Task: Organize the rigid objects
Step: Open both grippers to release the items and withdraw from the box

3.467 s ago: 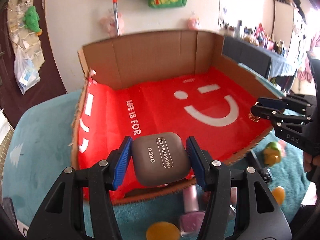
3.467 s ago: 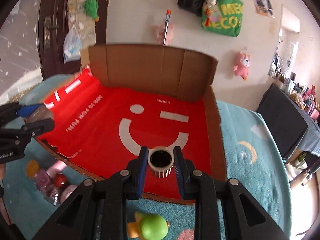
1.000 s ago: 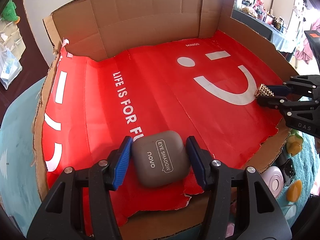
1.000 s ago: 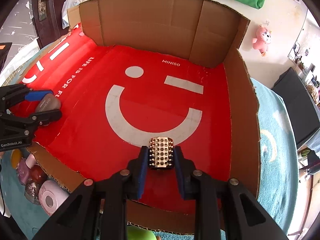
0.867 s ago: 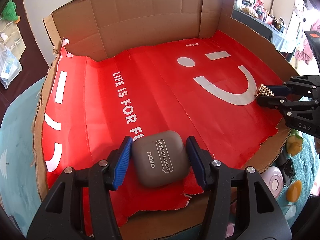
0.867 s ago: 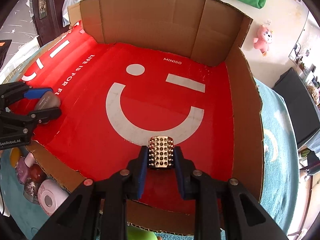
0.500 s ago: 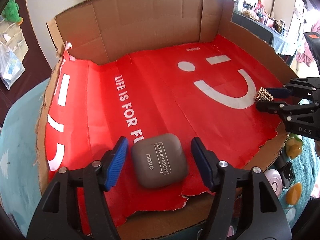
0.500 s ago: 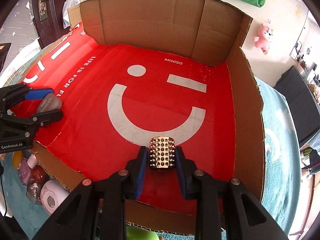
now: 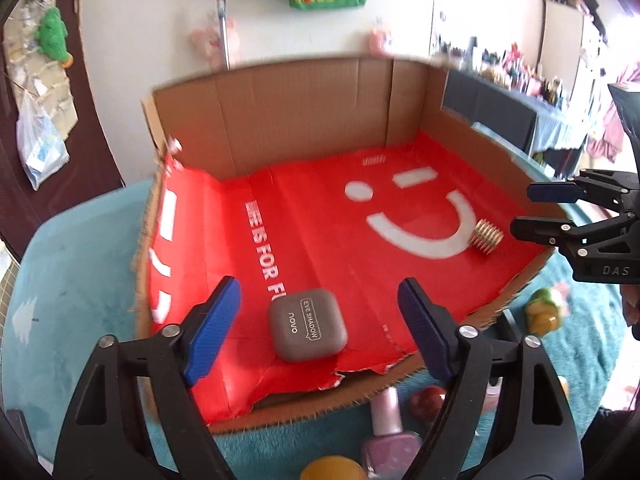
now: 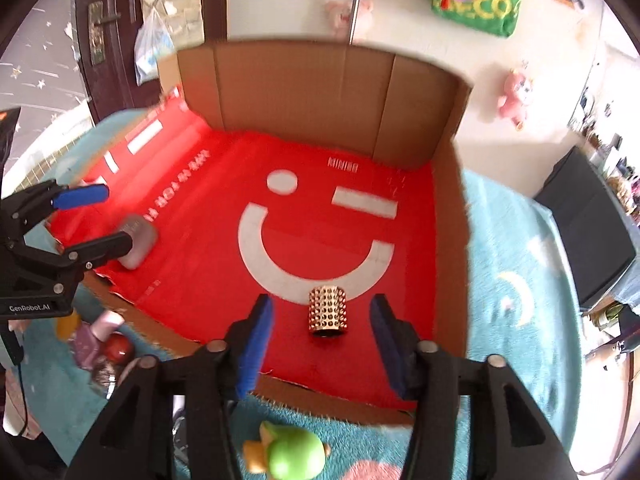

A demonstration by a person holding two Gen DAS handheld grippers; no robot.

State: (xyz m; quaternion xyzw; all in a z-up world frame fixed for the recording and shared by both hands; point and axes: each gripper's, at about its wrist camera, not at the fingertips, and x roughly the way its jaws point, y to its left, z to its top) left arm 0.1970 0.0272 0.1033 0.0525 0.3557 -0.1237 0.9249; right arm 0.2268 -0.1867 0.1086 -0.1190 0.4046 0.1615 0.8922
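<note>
Red liner (image 9: 320, 240) with a white smiley covers the floor of the cardboard box (image 9: 304, 112), which is set on a teal rug (image 9: 76, 264). A grey case (image 9: 307, 325) marked EYE SHADOW is seen lying flat on the liner near the box's front edge, at about 6 o'clock in the left wrist view. The left gripper (image 9: 320, 326) is held with its blue pads (image 9: 212, 330) spread wide, one on each side of the case and clear of it. In the right wrist view the same case (image 10: 138, 242) is found at 9 o'clock, partly hidden behind the left gripper (image 10: 86, 220).

A gold studded cylinder (image 10: 328, 311) is seen on the liner at the lower curve of the smiley, near the front edge at the box's right side; it looks upright, though motion blur leaves this uncertain. The right gripper (image 10: 322, 344) is held with its fingers (image 10: 256, 344) well apart, the cylinder between them and untouched. In the left wrist view the cylinder (image 9: 486, 237) appears at 3 o'clock, just beside the parted fingers of the right gripper (image 9: 538, 212).

Outside the box, on the rug, a pink nail polish bottle (image 9: 388, 428) and a dark red ball (image 9: 428, 402) are seen near the front edge, and a green toy (image 10: 294, 454) lies at 6 o'clock in the right wrist view.
</note>
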